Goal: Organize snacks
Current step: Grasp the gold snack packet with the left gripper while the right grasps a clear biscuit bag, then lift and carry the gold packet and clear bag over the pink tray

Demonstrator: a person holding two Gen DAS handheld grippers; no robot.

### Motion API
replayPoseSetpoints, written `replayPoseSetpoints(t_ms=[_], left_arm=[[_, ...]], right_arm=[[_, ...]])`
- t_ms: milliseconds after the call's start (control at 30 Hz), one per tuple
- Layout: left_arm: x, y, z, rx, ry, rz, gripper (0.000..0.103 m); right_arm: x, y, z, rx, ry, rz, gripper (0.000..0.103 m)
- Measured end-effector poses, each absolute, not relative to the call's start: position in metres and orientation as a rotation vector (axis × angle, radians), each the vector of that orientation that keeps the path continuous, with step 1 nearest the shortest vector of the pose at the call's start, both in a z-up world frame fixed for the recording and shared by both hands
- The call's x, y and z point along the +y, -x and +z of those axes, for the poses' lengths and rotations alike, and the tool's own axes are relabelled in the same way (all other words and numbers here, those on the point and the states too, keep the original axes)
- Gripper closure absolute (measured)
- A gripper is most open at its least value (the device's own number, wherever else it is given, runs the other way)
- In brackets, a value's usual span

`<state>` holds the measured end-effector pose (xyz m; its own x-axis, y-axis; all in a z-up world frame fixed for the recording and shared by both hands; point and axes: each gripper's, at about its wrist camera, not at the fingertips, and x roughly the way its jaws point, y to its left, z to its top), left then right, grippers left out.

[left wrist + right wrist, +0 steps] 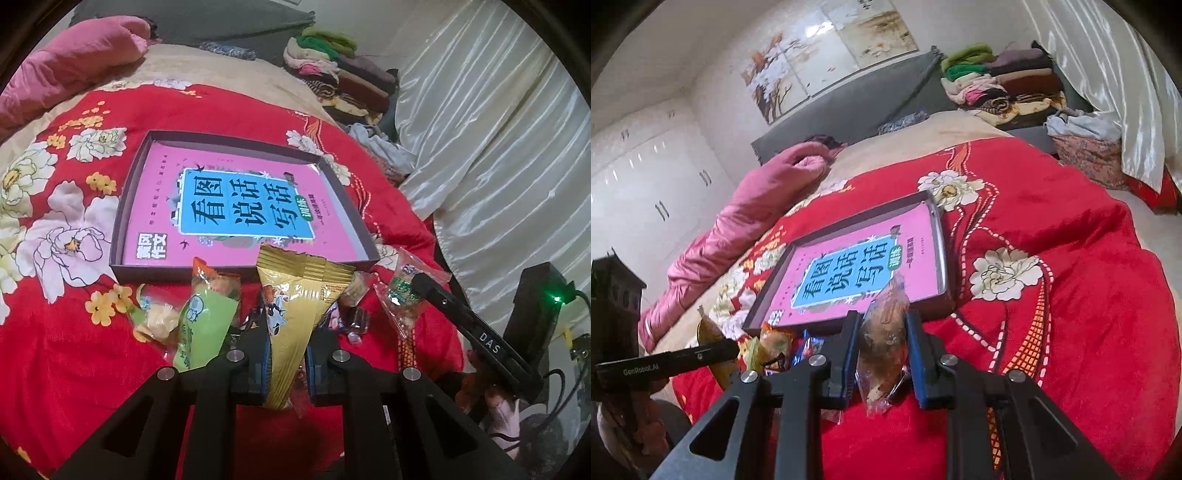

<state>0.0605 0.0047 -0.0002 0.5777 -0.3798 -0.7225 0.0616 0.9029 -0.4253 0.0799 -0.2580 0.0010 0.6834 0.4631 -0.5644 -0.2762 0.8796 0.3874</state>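
Left gripper (286, 354) fingers pinch the yellow snack packet (295, 306); right gripper (881, 360) fingers pinch a clear snack bag (884, 347). Slippery wrappers might slide out before the box (127, 206).

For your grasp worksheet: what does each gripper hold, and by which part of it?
Left gripper: yellow snack packet, clamped at its narrow lower end. Right gripper: clear brown snack packet, clamped across its middle.

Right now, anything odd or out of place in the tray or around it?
Yes: the tray holds a pink book rather than snacks, filling most of its floor. The loose snacks lie piled on the red quilt by its near edge. Each gripper grips one: left gripper a gold packet, right gripper a clear brownish packet.
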Motion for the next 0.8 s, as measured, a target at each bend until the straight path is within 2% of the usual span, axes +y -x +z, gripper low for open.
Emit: replayPoseSetpoints(t_ms=[800], left_arm=[[0.051,-0.090,0.030,0.829,0.412,-0.132,0.089]], right_arm=[[-0.238,-0.104,0.017,0.600,-0.226,0.467,0.078]])
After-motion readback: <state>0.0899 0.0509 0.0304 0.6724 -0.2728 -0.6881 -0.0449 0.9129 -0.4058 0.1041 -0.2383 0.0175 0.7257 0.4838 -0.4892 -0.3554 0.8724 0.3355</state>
